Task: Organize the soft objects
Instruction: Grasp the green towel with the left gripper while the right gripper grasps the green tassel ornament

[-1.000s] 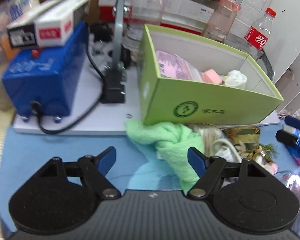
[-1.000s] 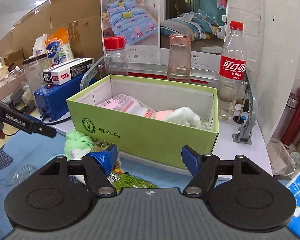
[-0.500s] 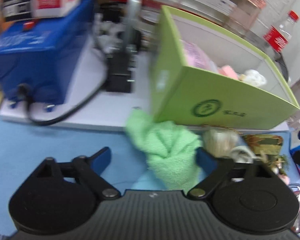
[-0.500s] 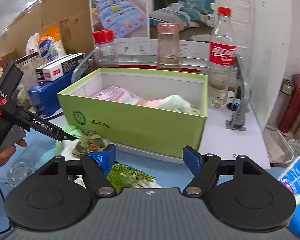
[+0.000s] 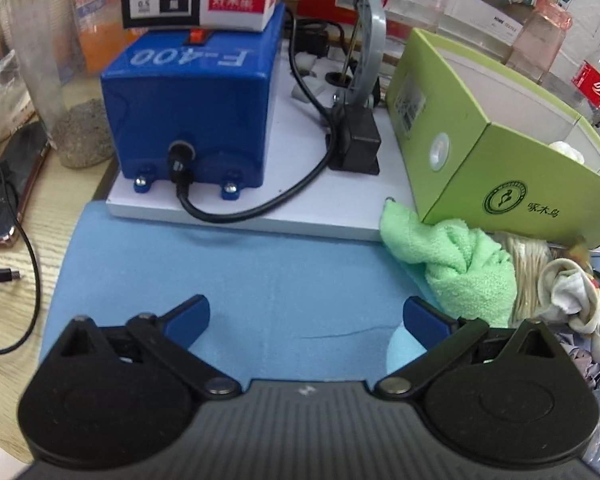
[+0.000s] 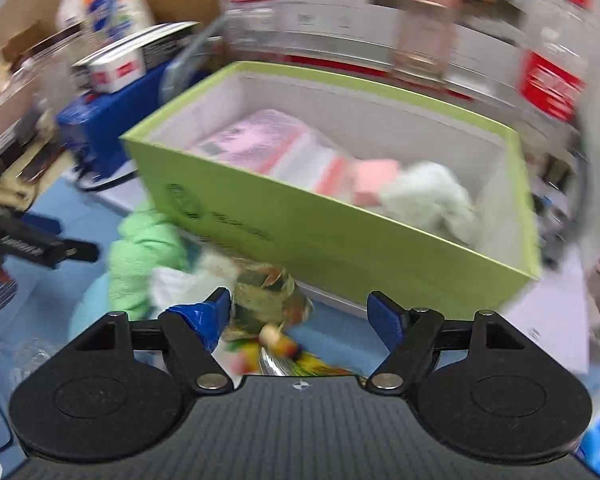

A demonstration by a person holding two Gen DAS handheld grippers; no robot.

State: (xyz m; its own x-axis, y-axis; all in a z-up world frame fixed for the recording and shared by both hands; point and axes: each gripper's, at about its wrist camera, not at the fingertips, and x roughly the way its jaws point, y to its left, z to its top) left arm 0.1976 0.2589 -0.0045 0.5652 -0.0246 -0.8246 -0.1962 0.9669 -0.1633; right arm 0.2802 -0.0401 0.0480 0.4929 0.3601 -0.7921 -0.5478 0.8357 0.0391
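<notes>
right gripper (image 6: 299, 310) spread, empty | camouflage cloth bundle (image 6: 266, 292) just ahead, toward its left finger; nearer arm | left gripper (image 5: 306, 316) spread; green towel (image 5: 456, 258) off right

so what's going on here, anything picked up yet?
Not yet. Both grippers are open and empty. The left gripper hovers over the blue mat, the green towel off to its right. The right gripper is over the pile beside the green box, which already holds a few soft items.
</notes>
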